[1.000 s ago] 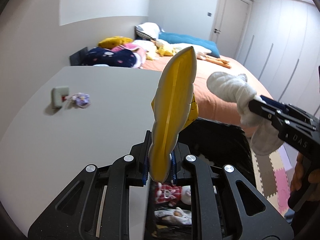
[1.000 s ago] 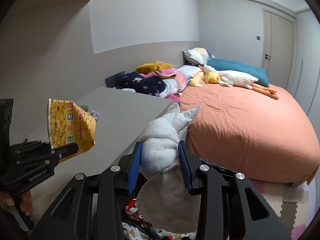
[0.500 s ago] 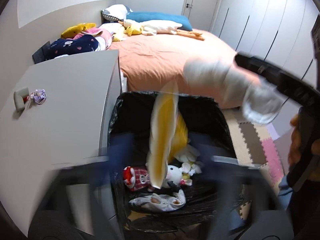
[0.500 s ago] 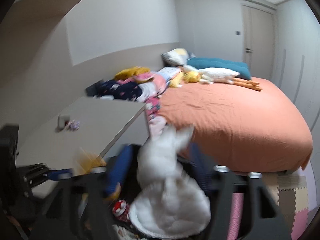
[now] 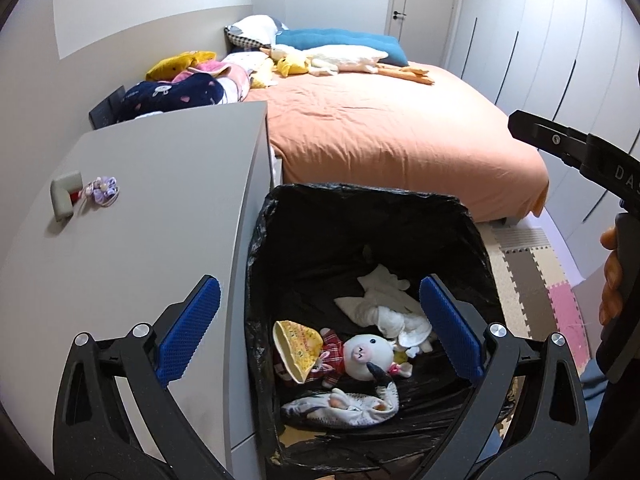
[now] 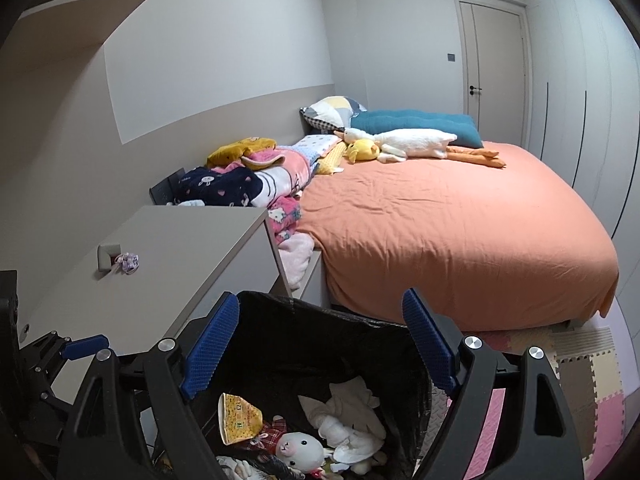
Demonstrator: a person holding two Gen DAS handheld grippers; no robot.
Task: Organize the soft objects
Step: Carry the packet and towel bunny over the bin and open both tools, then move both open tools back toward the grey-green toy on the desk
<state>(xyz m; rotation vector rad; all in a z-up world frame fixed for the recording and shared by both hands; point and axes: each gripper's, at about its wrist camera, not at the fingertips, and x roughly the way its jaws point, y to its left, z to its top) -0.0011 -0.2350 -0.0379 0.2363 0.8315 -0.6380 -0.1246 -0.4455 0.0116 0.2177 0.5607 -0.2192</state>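
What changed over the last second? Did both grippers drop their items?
Yes. The left gripper released the yellow pouch and the right gripper released the white cloth; both now lie in the black-lined bin, and both grippers are open. The keychain on the desk is unmoved.

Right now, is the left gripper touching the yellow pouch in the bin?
Apart. In the left wrist view the left gripper is open above the bin, while the yellow pouch lies at the bottom beside the plush doll, clear of both blue pads.

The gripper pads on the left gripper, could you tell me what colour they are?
Blue, with a fine textured grid; the pads show best in the left wrist view.
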